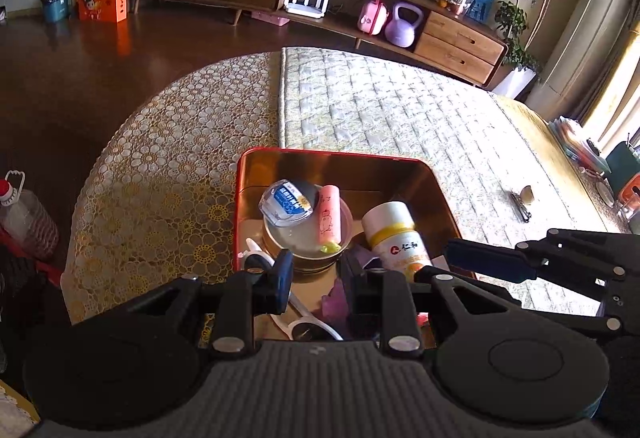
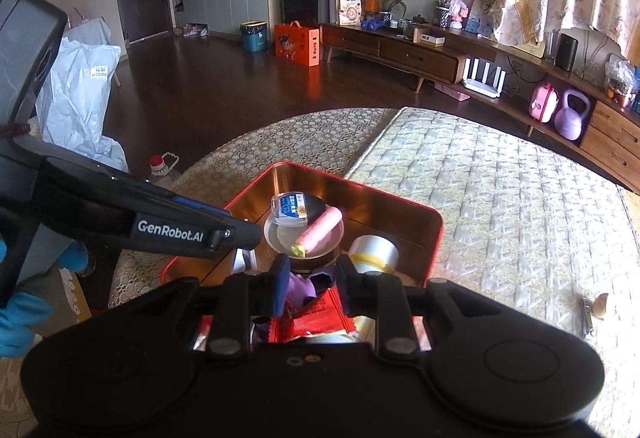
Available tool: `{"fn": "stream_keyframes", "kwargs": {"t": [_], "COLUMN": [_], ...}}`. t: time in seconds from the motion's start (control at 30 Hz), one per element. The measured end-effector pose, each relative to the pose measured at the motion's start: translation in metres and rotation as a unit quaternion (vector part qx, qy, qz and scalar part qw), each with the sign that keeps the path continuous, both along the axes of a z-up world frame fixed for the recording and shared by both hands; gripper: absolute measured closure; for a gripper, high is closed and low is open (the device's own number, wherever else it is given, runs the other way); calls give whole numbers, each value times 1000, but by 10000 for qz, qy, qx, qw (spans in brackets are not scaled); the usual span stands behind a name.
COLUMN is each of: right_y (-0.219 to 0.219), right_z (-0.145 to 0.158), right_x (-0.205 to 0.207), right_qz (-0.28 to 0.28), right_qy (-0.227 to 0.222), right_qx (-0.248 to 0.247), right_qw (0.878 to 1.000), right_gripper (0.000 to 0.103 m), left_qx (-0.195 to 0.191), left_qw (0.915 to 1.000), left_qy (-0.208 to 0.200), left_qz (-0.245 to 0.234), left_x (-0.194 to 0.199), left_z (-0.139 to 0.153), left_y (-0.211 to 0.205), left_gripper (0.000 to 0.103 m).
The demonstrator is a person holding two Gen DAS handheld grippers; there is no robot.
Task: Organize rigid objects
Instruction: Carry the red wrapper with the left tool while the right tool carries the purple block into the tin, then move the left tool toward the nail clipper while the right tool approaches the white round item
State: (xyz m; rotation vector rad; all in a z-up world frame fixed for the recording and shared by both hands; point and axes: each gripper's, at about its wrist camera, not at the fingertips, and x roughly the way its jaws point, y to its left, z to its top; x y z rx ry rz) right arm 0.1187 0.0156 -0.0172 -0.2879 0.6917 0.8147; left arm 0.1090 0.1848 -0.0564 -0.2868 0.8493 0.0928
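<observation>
A red tin tray with a gold inside stands on the table. It holds a clear box with a blue label, a pink tube on a round tin, a white bottle with a yellow band, white sunglasses, a purple piece and a red packet. My left gripper hovers over the tray's left part, narrowly open, pinching nothing. My right gripper hangs above the purple piece, slightly open and empty.
A small clip-like item lies on the quilted mat right of the tray. A plastic jug with a red cap stands on the floor at left. A blue-gloved hand holds the left gripper.
</observation>
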Motion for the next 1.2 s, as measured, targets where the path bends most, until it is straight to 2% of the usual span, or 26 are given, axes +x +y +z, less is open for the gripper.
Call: {"fn": "stream_keyframes", "kwargs": {"t": [0.3,0.4,0.47,0.7,0.77,0.87,0.93,1.03,1.13,1.17,1.2], "right_y": [-37,-52,-61,-96,-106,-123,-133,-149,-166,-172,-178], "right_z": [14,16,18,19,18,18,18,15,14,13,13], "right_x": [-9,-9,-9,-12,-12,-10,-8,-5,-2,-1,0], "right_qz": [-316,-450,-532,-861,-970,-1148,-1264,-1433,-1599,-1649,-1691], "right_qy": [-37,-37,-34,-73,-71,-59,-61,-58,-100,-120,-130], "right_qx": [358,436,504,645,689,783,834,874,891,898,911], "right_qw": [9989,9980,9973,9942,9929,9903,9884,9858,9831,9821,9813], "right_gripper": [74,68,61,55,49,43,41,38,27,24,23], "left_qx": [164,221,230,168,167,180,185,201,207,202,200], "left_qw": [9996,9993,9991,9981,9977,9969,9964,9955,9947,9944,9941], "left_qy": [-120,-148,-156,-142,-139,-153,-173,-190,-173,-168,-173], "left_qz": [-175,-258,-327,-569,-640,-753,-815,-905,-996,-1027,-1051], "left_x": [-3,-3,-2,1,3,7,9,13,18,20,22], "left_z": [17,22,25,30,30,31,31,31,30,30,30], "left_y": [-28,-40,-48,-79,-89,-104,-115,-130,-147,-152,-157], "left_gripper": [77,77,77,77,76,67,50,47,46,44,38]}}
